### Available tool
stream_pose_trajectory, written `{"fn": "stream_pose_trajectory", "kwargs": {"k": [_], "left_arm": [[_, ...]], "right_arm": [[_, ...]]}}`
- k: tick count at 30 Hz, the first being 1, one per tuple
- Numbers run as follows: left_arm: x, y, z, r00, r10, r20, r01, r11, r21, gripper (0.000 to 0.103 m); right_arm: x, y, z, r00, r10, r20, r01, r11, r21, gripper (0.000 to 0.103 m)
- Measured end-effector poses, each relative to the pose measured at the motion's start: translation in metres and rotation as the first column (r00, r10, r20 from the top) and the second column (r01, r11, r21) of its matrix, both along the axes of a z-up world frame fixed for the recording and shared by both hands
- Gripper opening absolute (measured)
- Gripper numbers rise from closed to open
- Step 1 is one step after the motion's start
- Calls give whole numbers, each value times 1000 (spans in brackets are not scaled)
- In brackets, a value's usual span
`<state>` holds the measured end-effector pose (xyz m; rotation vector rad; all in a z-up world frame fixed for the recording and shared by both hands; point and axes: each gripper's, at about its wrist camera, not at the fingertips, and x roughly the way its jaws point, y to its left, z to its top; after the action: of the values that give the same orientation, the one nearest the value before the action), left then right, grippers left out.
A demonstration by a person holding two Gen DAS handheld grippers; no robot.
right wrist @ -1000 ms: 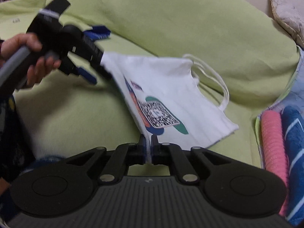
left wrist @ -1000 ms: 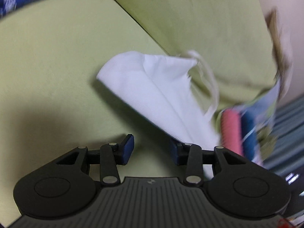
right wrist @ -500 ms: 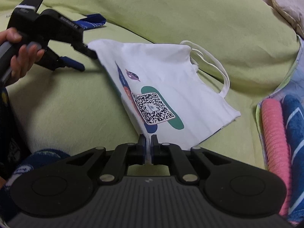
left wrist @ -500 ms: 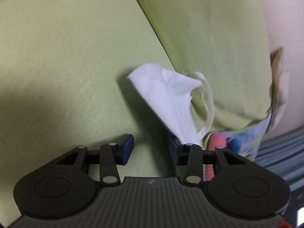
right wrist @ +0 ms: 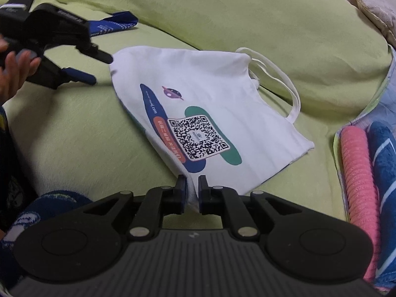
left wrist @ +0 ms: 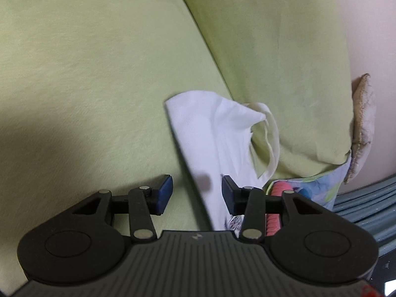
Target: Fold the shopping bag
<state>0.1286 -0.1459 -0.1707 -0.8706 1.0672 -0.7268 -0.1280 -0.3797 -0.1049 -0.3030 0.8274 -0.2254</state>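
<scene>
The shopping bag (right wrist: 222,104) is lying flat on the sofa seat (right wrist: 74,136), printed face up. Its handles (right wrist: 284,74) are trailing toward the crease under the back cushion, and its far side is reaching toward the seat's right end.

My right jaws (right wrist: 191,193) are standing narrow and pinching the bag's near corner. They have just been easing apart a little, with the cloth between them, so I am judging that hold as weakening. If I lift or pull now, the corner may be sliding out and the fold collapsing.

My left jaws (left wrist: 196,193) are standing about half open and gripping nothing. The bag's edge is passing between them, closer to one pad. Closing here, I could be catching only the top layer, or pinching the sofa cover underneath, and then dragging the bag crooked. The loose handles could also be getting trapped inside the fold.

The right wrist view is showing the print, the whole outline and my left hand (right wrist: 14,74), with one left finger touching the bag's far corner. It is also taking in the pink rolled towel (right wrist: 356,173) just past the seat's right end.

The left wrist view is showing only plain white cloth. It does show the bag bunching near its mouth, and just where that edge sits between the left pads. My right jaws are not appearing in it.
</scene>
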Motion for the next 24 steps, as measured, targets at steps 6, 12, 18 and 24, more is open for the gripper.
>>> {"fn": "stream_pose_trajectory", "kwargs": {"k": [6, 12, 18, 24], "left_arm": [[14, -30, 5, 999, -22, 28, 21, 999, 38, 44], [21, -30, 24, 980, -135, 147, 100, 970, 222, 16], [57, -28, 93, 882, -284, 377, 65, 864, 499, 19], [65, 0, 123, 851, -297, 432, -103, 713, 693, 18]], "right_arm": [[1, -1, -5, 1000, -2, -20, 2, 1000, -29, 13], [7, 6, -12, 997, 45, -69, -50, 997, -64, 5], [26, 47, 6, 984, 171, -55, -163, 978, 131, 6], [55, 107, 19, 924, 382, 31, -375, 882, 285, 33]]}}
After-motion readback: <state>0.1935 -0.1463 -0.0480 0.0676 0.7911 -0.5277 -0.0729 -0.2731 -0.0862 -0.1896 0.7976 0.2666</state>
